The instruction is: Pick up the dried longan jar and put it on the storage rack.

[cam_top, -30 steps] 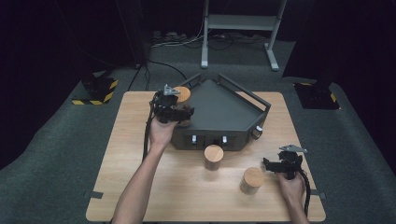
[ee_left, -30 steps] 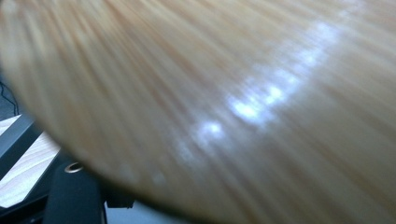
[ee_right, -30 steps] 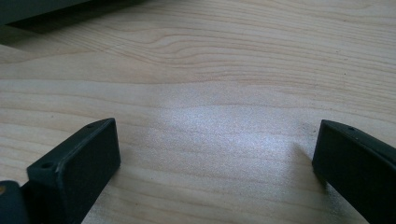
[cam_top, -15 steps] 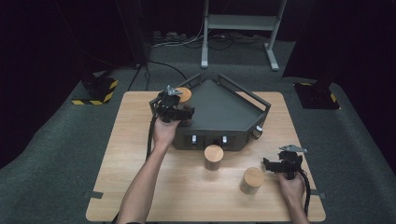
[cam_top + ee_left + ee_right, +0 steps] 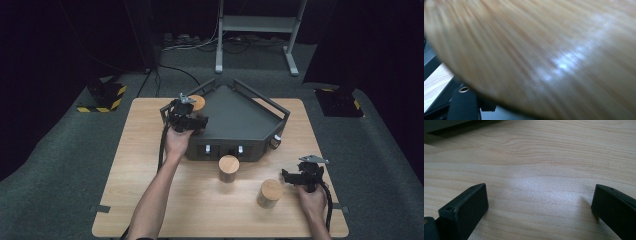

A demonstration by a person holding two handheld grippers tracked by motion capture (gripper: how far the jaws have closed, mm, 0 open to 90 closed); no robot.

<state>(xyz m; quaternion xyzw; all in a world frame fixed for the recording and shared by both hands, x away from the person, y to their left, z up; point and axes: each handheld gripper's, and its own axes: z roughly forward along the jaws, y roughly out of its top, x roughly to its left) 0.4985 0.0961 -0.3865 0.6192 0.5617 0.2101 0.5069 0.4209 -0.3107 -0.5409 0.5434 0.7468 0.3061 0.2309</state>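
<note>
Dark floor and black drapes surround a pale wooden tabletop (image 5: pixel 150 150) that carries a dark angular tray (image 5: pixel 235 120) with raised rails.

Held cylinder (image 5: pixel 196 103): a short wooden round block, at the tray's far-left corner, over the rail. The left claw (image 5: pixel 189 114) is clenched on it; the left gripper view shows its blurred wood grain (image 5: pixel 544 55) pressed close against the lens. Its round end face is turned upward toward the high camera, so its long axis appears near upright, possibly leaning slightly; the exact tilt cannot be told. Judged purpose of this hold: a side grip keeps the block upright for setting down inside the tray.

Two more cylinders stand upright on the tabletop in front of the tray: one (image 5: pixel 229 167) just before the tray's front panel, one (image 5: pixel 270 192) nearer the right edge.

Right claw (image 5: pixel 292 177): released, jaws wide apart over bare wood in the right gripper view, resting just beside the nearer cylinder, apparently staged to take it.
</note>
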